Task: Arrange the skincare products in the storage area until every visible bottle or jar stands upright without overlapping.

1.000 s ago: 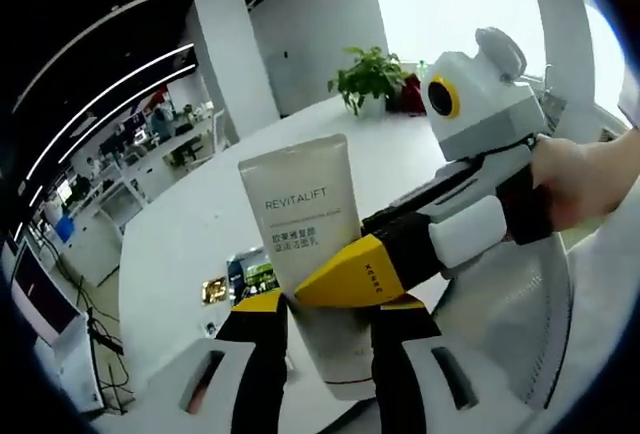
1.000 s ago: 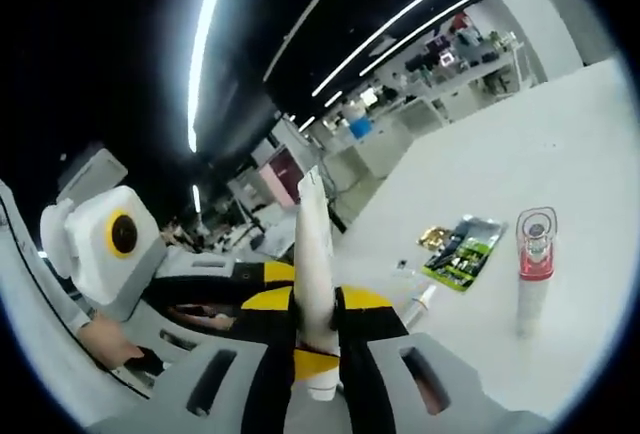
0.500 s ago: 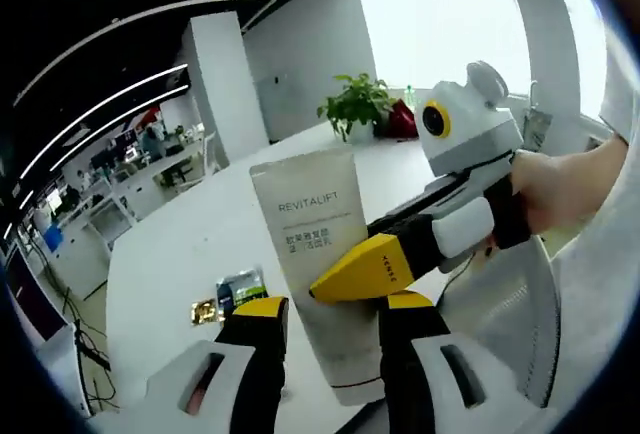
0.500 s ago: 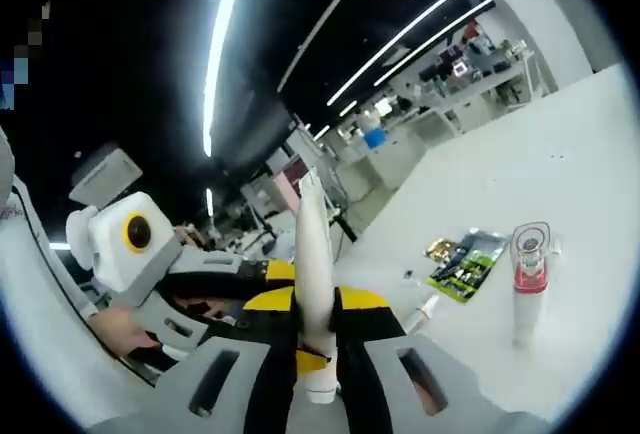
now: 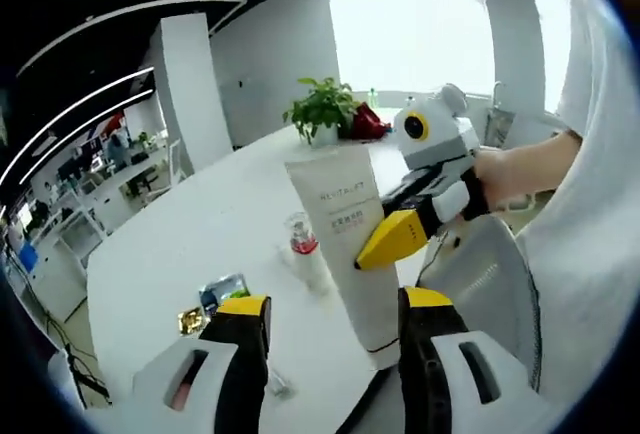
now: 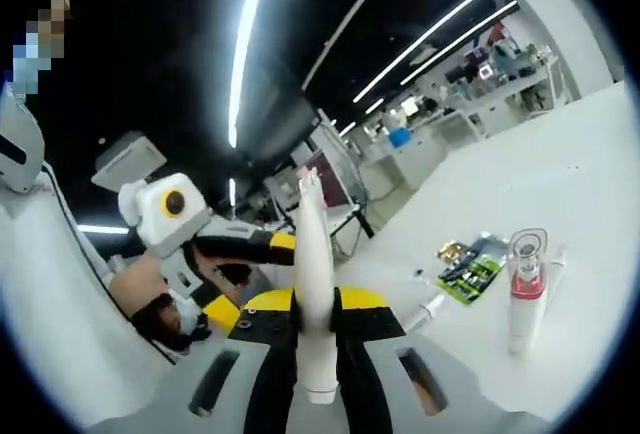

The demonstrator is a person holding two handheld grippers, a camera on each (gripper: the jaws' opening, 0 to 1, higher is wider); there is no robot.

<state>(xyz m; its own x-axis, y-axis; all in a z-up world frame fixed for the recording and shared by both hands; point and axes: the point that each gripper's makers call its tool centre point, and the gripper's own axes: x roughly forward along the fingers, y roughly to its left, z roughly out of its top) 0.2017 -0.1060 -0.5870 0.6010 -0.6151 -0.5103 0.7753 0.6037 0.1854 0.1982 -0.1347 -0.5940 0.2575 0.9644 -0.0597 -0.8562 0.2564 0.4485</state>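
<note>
A pale tube marked REVITALIFT (image 5: 348, 234) stands cap-down in the air, and my right gripper (image 5: 396, 238) is shut on its middle. In the right gripper view the tube (image 6: 312, 254) shows edge-on between that gripper's (image 6: 315, 299) yellow-tipped jaws. My left gripper (image 5: 335, 300) is open, its jaws wide apart in front of the tube and not touching it; it also shows at the left (image 6: 250, 276), apart from the tube. A pink-capped clear bottle (image 5: 300, 238) (image 6: 526, 289) stands upright on the white table (image 5: 190, 224).
A green packet (image 5: 222, 292) (image 6: 470, 274), a small gold item (image 5: 190, 321) and a thin tube (image 6: 430, 306) lie flat on the table. A potted plant (image 5: 322, 109) stands at its far edge. A person's hand (image 5: 510, 169) holds the right gripper.
My left gripper's jaws have spread and let go of the tube, then drawn back from it. The right gripper keeps its hold, and the pink-capped bottle has come into the left gripper view.
</note>
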